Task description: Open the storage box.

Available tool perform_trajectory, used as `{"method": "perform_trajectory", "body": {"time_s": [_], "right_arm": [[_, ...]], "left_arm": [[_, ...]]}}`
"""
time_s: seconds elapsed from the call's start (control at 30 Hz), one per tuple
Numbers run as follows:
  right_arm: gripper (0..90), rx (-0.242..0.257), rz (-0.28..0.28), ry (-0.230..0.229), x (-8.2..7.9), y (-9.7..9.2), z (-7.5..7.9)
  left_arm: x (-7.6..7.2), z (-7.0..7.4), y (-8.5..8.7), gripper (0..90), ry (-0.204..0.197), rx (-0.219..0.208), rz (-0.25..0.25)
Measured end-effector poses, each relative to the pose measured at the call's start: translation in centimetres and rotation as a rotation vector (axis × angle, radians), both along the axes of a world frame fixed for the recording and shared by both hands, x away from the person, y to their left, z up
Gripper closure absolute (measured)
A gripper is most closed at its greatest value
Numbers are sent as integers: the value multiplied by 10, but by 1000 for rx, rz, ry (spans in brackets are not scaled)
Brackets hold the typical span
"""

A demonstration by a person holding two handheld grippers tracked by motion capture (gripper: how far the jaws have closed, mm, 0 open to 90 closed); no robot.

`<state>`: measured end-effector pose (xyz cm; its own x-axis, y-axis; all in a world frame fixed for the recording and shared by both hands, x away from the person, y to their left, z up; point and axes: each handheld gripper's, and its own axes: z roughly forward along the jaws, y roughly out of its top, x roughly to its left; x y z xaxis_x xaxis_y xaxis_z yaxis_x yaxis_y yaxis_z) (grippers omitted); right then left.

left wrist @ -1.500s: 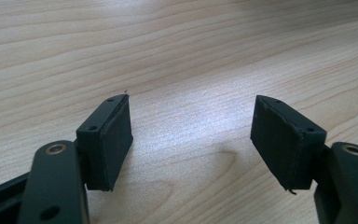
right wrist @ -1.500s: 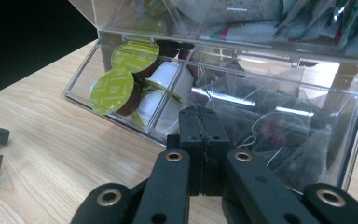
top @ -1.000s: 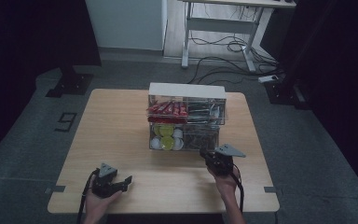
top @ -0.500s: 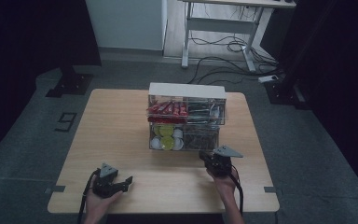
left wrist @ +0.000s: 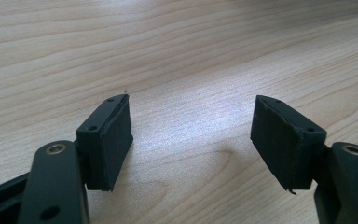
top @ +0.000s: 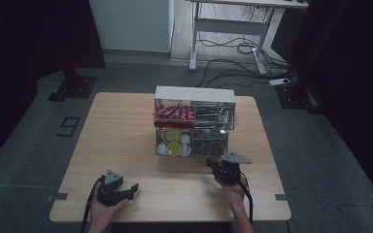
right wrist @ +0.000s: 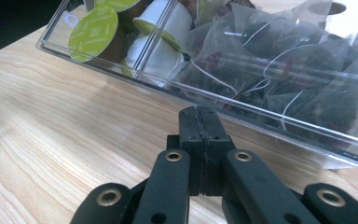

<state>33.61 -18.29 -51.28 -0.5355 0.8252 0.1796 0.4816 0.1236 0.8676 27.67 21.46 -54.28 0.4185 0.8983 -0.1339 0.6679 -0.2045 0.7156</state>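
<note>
A clear drawer box (top: 194,94) with a white top stands at the middle of the wooden table (top: 121,141). It holds red sachets (top: 174,113), green and white capsules (top: 173,143) and tea bags (top: 210,141). My right gripper (top: 212,164) is shut with nothing between its pads, and its tips sit just short of the lower right drawer. In the right gripper view the shut right gripper (right wrist: 199,114) points at the tea bags (right wrist: 279,70), with the capsules (right wrist: 93,28) to the left. My left gripper (top: 132,188) rests near the front edge; the left gripper (left wrist: 191,112) is open over bare wood.
The table stands on a grey floor with a desk frame (top: 233,29) and cables (top: 233,53) behind it. Bare wood lies to the left of the box and between the two grippers. Dark stands flank the table at the left (top: 73,82) and right (top: 296,92).
My right gripper has shifted slightly to the left in front of the box, still shut. The left gripper has not moved.
</note>
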Motion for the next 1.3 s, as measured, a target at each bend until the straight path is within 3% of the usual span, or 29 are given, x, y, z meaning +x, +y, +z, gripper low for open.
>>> {"method": "perform_trajectory", "body": {"time_s": [0.1,0.23,0.53,1.3], "right_arm": [[891,-18,-8,10,1,0,-3],[891,-5,-21,17,2,-2,-4],[891,-13,-28,-4,-1,-3,1],[891,34,-55,-63,-5,-7,16]], "left_arm": [[0,0,0,292,3,1,-4],[0,0,1,292,3,-1,-1],[0,1,1,292,3,-2,-2],[0,0,3,293,5,-3,6]]}}
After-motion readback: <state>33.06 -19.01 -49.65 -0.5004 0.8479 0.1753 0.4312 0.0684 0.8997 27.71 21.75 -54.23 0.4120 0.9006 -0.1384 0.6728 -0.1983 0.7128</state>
